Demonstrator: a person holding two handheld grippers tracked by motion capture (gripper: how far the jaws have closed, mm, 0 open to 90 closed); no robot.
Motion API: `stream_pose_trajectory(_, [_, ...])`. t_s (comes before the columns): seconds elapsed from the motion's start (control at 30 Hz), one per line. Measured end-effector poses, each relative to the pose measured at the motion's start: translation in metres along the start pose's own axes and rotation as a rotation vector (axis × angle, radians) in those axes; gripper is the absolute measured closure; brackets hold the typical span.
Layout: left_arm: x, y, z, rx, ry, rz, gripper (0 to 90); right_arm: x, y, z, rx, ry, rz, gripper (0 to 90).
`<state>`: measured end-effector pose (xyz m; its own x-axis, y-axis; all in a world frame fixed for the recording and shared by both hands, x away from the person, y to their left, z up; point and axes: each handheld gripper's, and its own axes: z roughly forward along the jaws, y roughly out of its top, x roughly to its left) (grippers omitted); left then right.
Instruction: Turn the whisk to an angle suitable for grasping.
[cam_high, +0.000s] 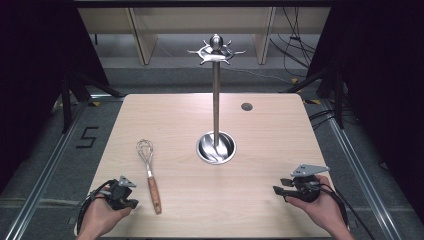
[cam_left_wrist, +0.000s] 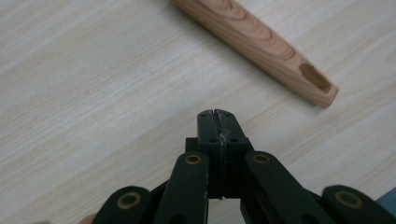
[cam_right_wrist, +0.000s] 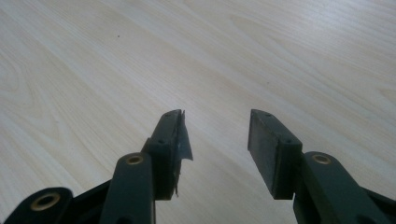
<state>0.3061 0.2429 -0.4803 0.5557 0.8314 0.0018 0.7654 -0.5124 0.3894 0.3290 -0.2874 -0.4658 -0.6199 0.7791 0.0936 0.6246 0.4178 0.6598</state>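
A whisk (cam_high: 149, 172) with a wire head and a wooden handle (cam_left_wrist: 261, 44) lies on the table left of centre, handle toward the person. A tall metal stand (cam_high: 216, 100) with hooks at its top rises from a round steel base (cam_high: 216, 148) at the table's middle. My left gripper (cam_high: 131, 202) rests at the front left, jaws shut with nothing between them (cam_left_wrist: 217, 114), just left of the handle's end. At the front right my right gripper (cam_high: 278, 192) is open over bare wood (cam_right_wrist: 215, 126).
The wooden table (cam_high: 270, 145) has a small dark grommet (cam_high: 246, 106) at its back right. Black curtains, cables and shelving stand beyond the far edge. A floor marking "5" (cam_high: 87, 136) lies to the left.
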Motion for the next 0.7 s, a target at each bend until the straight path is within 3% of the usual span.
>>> stream_pose_trajectory(0.07, [-0.003, 0.001, 0.003, 0.030, -0.017, 0.029, 89.2, 0.001, -0.001, 0.001, -0.007, 0.006, 0.029, 55.7])
stream_pose_trajectory(0.2, [-0.008, 0.006, 0.005, 0.072, -0.051, 0.090, 89.3, 0.000, -0.001, 0.001, -0.015, 0.002, 0.007, 55.7])
stream_pose_trajectory(0.23, [-0.010, 0.006, 0.006, 0.059, -0.048, 0.088, 89.3, 0.000, -0.001, 0.001, -0.016, 0.002, 0.006, 55.6])
stream_pose_trajectory(0.3, [-0.010, 0.008, 0.007, 0.094, -0.066, 0.123, 89.3, -0.001, 0.000, 0.000, 0.001, 0.003, -0.010, 55.6])
stream_pose_trajectory(0.43, [-0.014, 0.012, 0.010, 0.107, -0.087, 0.148, 89.2, -0.002, 0.000, 0.002, -0.012, -0.004, -0.030, 55.5])
stream_pose_trajectory(0.53, [-0.016, 0.016, 0.011, 0.120, -0.095, 0.170, 89.2, -0.001, 0.000, 0.001, -0.001, 0.001, -0.014, 55.4])
stream_pose_trajectory(0.6, [-0.019, 0.018, 0.013, 0.120, -0.104, 0.176, 89.3, 0.000, -0.001, 0.005, -0.036, -0.004, -0.009, 55.4])
stream_pose_trajectory(0.7, [-0.021, 0.022, 0.014, 0.118, -0.103, 0.189, 89.3, 0.000, -0.001, 0.005, -0.033, -0.004, -0.008, 55.4])
